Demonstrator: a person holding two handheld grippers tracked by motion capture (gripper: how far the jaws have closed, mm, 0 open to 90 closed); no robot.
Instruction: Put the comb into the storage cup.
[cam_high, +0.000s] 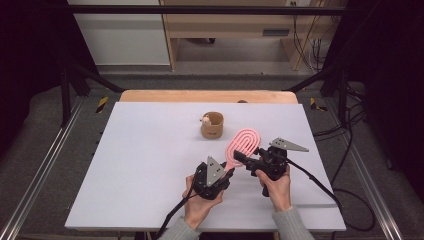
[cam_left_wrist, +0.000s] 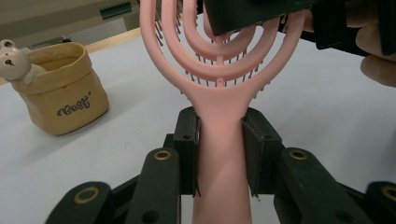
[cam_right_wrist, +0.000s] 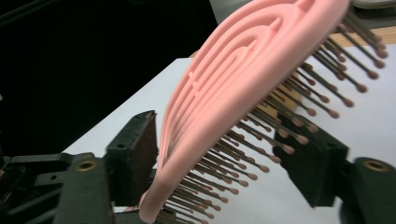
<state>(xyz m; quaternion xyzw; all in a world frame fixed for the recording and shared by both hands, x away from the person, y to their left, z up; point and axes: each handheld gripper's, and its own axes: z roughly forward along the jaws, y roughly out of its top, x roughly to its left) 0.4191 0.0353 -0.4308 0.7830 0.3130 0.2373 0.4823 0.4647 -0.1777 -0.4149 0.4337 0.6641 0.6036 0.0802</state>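
A pink hairbrush (cam_high: 243, 142) with an oval looped head hangs above the white table (cam_high: 150, 165), its handle toward the person. My left gripper (cam_high: 229, 172) is shut on the handle; in the left gripper view both pads clamp the handle (cam_left_wrist: 219, 140) just below the head. My right gripper (cam_high: 240, 156) reaches in from the right across the lower part of the head. In the right gripper view the brush head (cam_right_wrist: 233, 84) stands between the jaws. One pad (cam_right_wrist: 140, 149) lies against its smooth back and the bristle tips meet the other pad (cam_right_wrist: 308, 158).
A small tan paper pouch (cam_high: 212, 125) with a little bear figure (cam_high: 205, 120) on its rim stands behind the brush, near the table's middle back. The pouch (cam_left_wrist: 60, 93) sits to the left in the left gripper view. Cables trail from both grippers toward the front edge.
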